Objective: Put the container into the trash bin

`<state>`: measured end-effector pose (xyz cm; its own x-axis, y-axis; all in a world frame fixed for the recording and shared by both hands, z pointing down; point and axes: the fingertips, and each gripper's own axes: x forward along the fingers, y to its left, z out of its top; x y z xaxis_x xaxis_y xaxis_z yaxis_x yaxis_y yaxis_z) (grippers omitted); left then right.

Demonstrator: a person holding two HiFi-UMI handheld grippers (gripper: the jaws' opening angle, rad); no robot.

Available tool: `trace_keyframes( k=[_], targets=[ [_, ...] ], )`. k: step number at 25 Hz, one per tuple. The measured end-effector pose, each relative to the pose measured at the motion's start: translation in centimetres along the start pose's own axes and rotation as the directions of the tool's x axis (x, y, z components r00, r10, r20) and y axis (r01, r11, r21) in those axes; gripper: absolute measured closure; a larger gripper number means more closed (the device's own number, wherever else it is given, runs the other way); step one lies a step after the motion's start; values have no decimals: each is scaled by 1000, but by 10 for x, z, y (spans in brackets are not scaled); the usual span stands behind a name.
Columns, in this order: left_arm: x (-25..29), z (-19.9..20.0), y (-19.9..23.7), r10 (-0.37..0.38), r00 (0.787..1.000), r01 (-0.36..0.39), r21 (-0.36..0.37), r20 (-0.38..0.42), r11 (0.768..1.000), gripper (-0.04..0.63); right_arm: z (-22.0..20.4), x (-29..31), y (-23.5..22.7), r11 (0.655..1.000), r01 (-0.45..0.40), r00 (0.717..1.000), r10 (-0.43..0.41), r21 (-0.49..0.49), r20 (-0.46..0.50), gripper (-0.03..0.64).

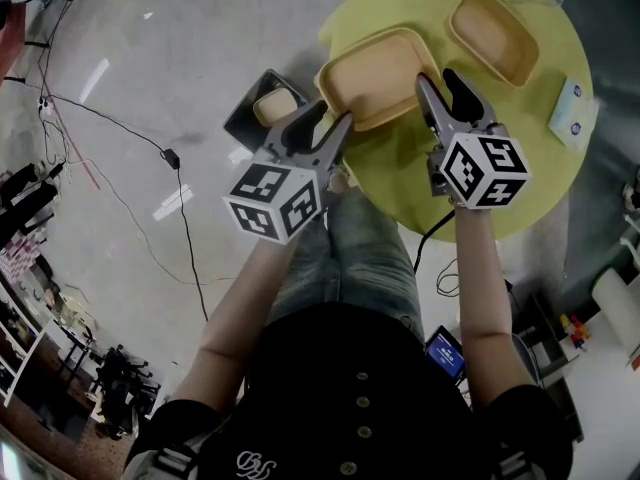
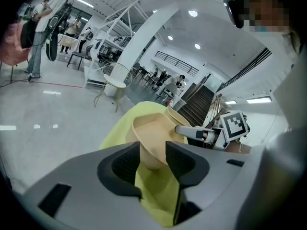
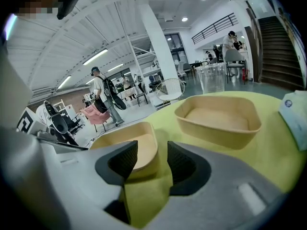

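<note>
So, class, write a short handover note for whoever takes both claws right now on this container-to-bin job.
Left claw: seems closed on the near container's left corner.
Right claw: open, straddling that container's right corner, not gripping.
Things: near container and far container sit on the yellow table; the trash bin stands on the floor left of it.
Done: one tan container lies in the bin.
Left to do: close the right claw, lift the near container, carry it over the bin, release.

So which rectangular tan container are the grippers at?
The tan container at the yellow table's near edge, corners between the jaws; the other tabletop one sits farther back, untouched.
</note>
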<state>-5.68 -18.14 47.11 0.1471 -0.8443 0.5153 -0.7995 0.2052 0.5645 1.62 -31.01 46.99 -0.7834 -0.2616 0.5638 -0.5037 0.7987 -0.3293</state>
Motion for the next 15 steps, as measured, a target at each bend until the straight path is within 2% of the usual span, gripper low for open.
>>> trace_keyframes(
  k=[10, 15],
  targets=[
    [4, 3, 5, -17, 1000, 17, -1, 3, 1000, 440, -4, 7, 12, 999, -38, 999, 38, -2, -18, 437],
    [8, 3, 7, -29, 1000, 29, 5, 4, 1000, 442, -4, 7, 9, 1000, -29, 1000, 29, -3, -7, 465]
  ],
)
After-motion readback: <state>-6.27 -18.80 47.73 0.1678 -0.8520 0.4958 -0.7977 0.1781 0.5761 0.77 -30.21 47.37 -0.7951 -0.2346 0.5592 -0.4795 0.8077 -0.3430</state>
